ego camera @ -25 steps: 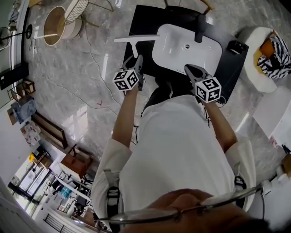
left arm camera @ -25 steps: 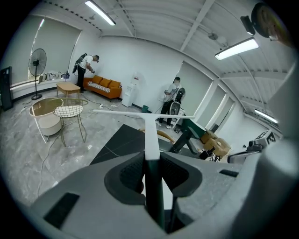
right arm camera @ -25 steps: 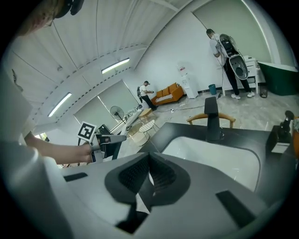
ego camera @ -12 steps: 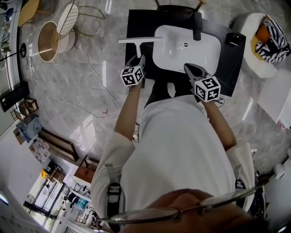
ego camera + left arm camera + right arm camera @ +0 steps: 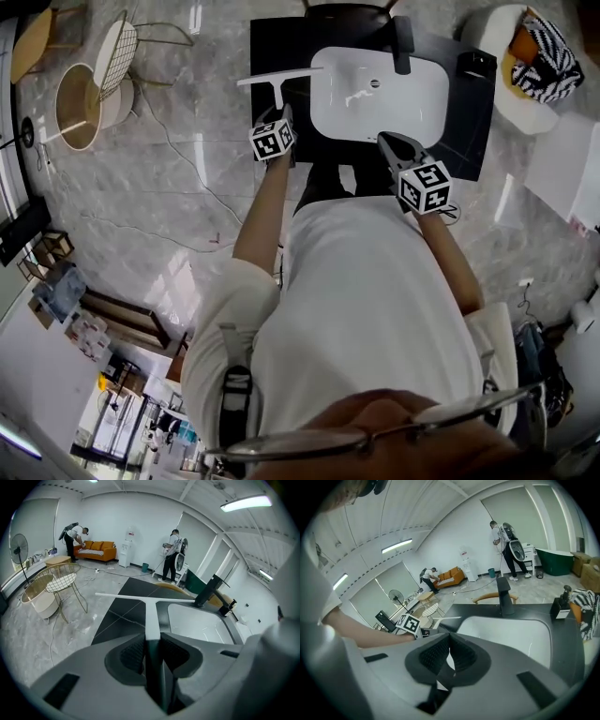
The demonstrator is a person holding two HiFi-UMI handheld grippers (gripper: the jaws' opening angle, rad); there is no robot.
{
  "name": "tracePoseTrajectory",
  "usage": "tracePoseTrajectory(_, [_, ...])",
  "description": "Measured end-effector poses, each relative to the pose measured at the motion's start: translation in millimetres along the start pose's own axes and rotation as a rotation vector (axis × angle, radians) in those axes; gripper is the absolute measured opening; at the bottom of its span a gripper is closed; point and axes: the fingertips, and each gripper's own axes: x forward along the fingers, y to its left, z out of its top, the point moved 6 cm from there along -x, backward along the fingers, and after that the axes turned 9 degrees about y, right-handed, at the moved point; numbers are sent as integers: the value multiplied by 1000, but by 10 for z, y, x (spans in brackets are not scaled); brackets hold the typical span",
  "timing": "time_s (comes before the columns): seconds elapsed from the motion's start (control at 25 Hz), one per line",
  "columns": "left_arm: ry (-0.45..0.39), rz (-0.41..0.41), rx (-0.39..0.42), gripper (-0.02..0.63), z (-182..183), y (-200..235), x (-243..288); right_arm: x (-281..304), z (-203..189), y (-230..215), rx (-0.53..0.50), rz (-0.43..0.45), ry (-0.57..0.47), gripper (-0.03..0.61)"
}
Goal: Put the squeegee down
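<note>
One squeegee, one job. Far left on the floor, a round tub (image 5: 58, 112) shows nothing I can make out inside. The left gripper (image 5: 286, 117) pinches the white squeegee (image 5: 278, 82) by its handle, blade over the dark counter (image 5: 272, 37) just left of the basin (image 5: 328, 103), so it's not set down yet, I'd say. Next it needs lowering flat, then the jaws parting. The basin looks bare. The right gripper (image 5: 389, 142) is pressed together, empty. Far right, a white bin (image 5: 506, 84) holds striped cloth (image 5: 544, 52).
</note>
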Motion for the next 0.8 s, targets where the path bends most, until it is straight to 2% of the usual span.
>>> tracePoseTrajectory(0.2, [33, 21, -17, 95, 37, 119, 199, 18, -51, 35, 33, -35, 1, 6])
tracePoseTrajectory(0.48, [63, 53, 56, 97, 44, 162, 283, 33, -108, 118, 66, -67, 1, 6])
tracePoseTrajectory(0.6, [68, 13, 56, 101, 21, 136, 305, 41, -114, 159, 69, -70, -2, 6])
tracePoseTrajectory(0.72, [84, -36, 75, 208, -24, 93, 329, 55, -113, 191, 70, -67, -7, 6])
tracePoseTrajectory(0.8, [84, -36, 82, 225, -39, 104, 304, 70, -100, 218, 64, -66, -11, 6])
